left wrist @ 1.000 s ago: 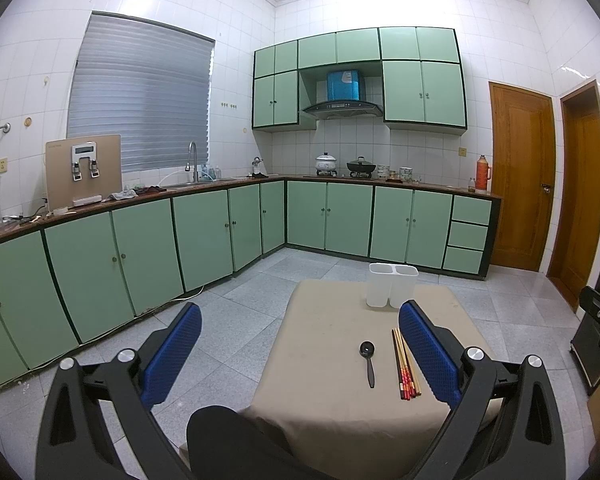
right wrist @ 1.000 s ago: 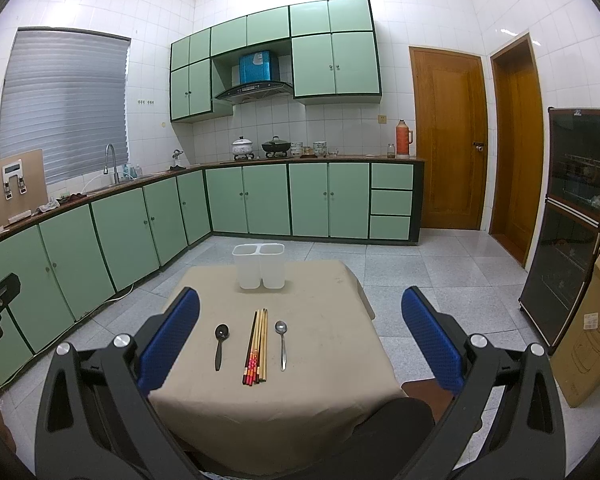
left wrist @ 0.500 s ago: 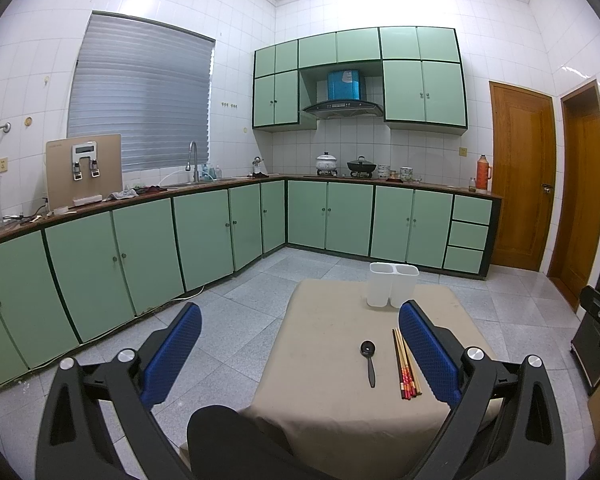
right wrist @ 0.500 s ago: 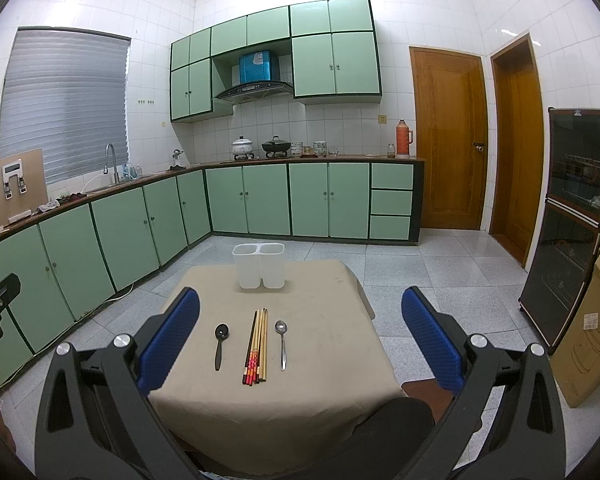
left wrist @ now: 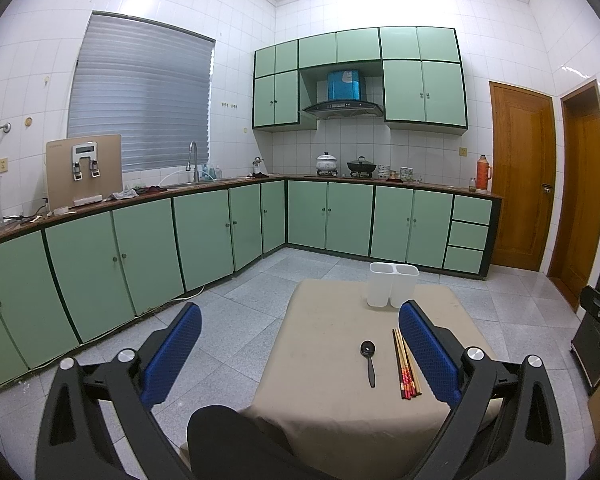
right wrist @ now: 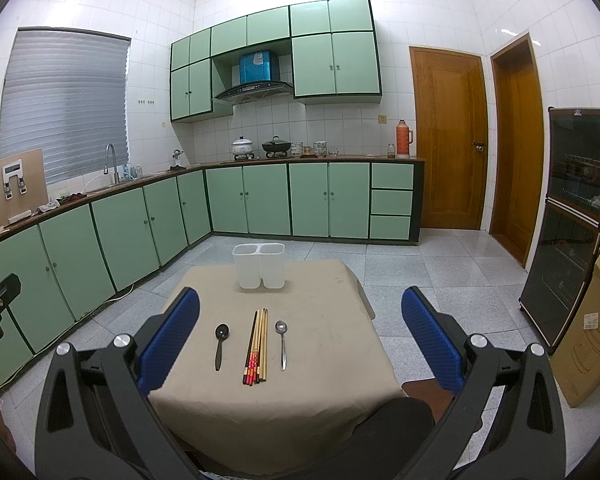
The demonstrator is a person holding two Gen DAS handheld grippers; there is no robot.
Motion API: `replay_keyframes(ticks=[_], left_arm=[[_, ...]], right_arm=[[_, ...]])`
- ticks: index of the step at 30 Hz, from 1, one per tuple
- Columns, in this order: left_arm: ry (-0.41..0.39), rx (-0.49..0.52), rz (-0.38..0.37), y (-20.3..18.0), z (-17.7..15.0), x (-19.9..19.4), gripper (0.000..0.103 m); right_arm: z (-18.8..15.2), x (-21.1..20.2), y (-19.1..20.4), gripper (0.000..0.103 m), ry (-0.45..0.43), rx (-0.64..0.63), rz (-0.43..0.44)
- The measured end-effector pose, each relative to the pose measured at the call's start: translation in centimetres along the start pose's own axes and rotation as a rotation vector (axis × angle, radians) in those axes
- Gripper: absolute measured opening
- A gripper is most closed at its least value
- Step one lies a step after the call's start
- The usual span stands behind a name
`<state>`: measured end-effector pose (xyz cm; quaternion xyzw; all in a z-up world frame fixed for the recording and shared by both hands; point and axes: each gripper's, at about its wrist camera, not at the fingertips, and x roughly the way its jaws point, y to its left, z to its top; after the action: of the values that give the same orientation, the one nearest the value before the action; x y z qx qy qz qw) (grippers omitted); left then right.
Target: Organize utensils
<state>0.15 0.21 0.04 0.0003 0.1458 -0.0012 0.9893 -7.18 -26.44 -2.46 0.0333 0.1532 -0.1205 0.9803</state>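
A small table under a beige cloth (right wrist: 320,308) (left wrist: 324,340) carries a white two-compartment holder (right wrist: 259,265) (left wrist: 392,290) at its far edge. Nearer lie a black spoon (right wrist: 220,344) (left wrist: 369,360), a bundle of several chopsticks (right wrist: 256,346) (left wrist: 405,364) and a metal spoon (right wrist: 282,342), all side by side. My right gripper (right wrist: 300,312) hovers open above the near part of the table, its blue pads wide apart with nothing between them. My left gripper (left wrist: 300,328) is open too, held left of the table; its right pad hides the metal spoon.
Green base cabinets (right wrist: 140,224) run along the left and back walls, with pots on the counter (right wrist: 276,146). A dark glass cabinet (right wrist: 572,220) and a cardboard box (right wrist: 588,336) stand to the right. Grey tiled floor (left wrist: 228,312) surrounds the table. A dark knee (left wrist: 228,440) shows at the near edge.
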Motion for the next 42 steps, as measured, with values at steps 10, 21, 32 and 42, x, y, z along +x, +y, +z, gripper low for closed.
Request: replay_keyframes(ticks=[10,21,32,42], left_arm=[[0.001,-0.001,-0.001,0.0,-0.1,0.1,0.097],[0.142,-0.001,-0.091,-0.5,-2.3,4.1,0.097],[0.468,0.024,-0.193,-3.1,-8.5,15.7,0.097],[0.606,0.005,-0.263,-6.4,-13.6,27.0,0.077]], right_arm=[[0.0,0.0,0.0,0.098,0.001,0.001,0.001],[-0.8,1.5,0.1,0.098,0.026,-0.022,0.004],[-6.1,12.8,-0.7,0.095,0.264,-0.04,0.09],[-12.4,25.6,-0.4,0.053,0.543,0.001,0.179]])
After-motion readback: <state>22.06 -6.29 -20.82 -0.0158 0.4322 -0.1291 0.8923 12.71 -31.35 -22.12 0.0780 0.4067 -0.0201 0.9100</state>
